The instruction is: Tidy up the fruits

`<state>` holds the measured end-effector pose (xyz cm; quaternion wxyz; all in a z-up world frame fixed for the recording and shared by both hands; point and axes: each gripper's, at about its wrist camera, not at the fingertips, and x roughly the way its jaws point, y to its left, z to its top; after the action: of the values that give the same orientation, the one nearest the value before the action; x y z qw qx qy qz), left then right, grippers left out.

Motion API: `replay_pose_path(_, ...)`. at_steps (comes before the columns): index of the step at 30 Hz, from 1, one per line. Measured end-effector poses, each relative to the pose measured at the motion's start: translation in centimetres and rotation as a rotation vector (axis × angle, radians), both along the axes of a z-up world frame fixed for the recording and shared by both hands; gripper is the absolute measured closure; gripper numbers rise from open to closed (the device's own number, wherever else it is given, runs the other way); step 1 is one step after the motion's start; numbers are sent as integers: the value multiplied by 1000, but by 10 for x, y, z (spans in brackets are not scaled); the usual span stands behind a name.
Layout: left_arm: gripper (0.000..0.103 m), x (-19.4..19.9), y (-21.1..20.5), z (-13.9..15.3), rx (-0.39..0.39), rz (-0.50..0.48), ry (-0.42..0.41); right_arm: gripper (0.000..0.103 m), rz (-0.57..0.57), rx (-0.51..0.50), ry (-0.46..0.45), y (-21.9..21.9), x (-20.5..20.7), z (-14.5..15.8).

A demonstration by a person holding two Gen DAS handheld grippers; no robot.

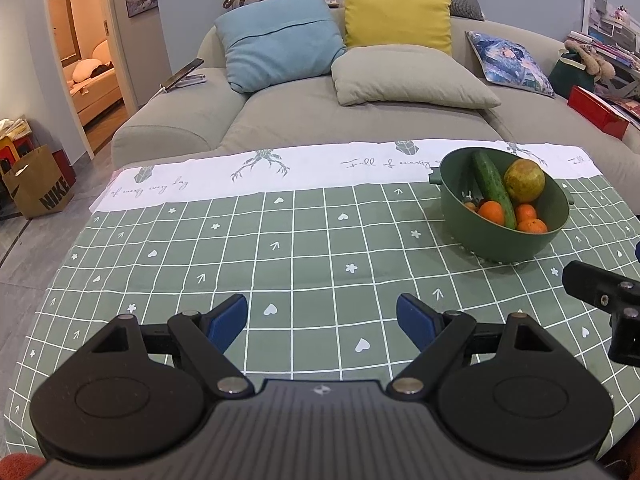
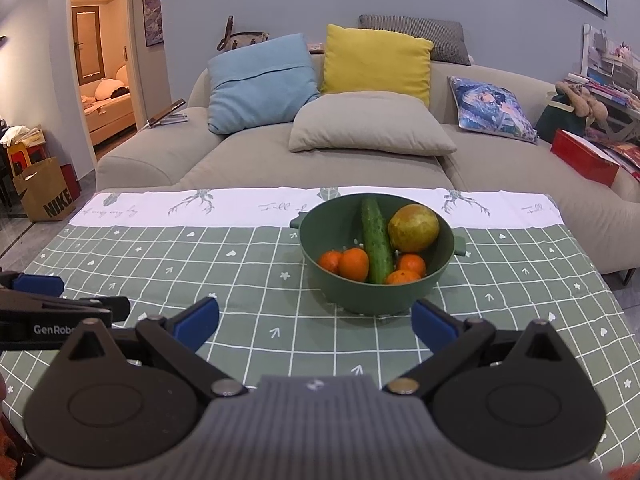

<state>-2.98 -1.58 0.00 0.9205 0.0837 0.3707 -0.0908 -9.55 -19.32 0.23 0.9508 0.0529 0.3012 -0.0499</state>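
A dark green bowl (image 2: pixel 400 300) stands on the checked green tablecloth (image 2: pixel 256 288). It holds a cucumber (image 2: pixel 376 244), a yellow-green pear (image 2: pixel 413 228) and several small oranges (image 2: pixel 354 265). My right gripper (image 2: pixel 316 320) is open and empty, just in front of the bowl. In the left wrist view the bowl (image 1: pixel 512 244) is at the far right, with the cucumber (image 1: pixel 493 188) and pear (image 1: pixel 524 180) in it. My left gripper (image 1: pixel 322 320) is open and empty over bare cloth, left of the bowl.
A beige sofa (image 2: pixel 240 156) with blue, yellow and beige cushions stands right behind the table. A brown paper bag (image 2: pixel 44 192) sits on the floor at left. A red box (image 2: pixel 584 158) lies on the sofa at right.
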Motion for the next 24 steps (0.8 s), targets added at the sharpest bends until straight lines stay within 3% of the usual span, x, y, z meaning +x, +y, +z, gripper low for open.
replay_pose_path(24, 4, 0, 1, -1, 1, 2, 4, 5, 5, 0, 11, -1, 1, -5)
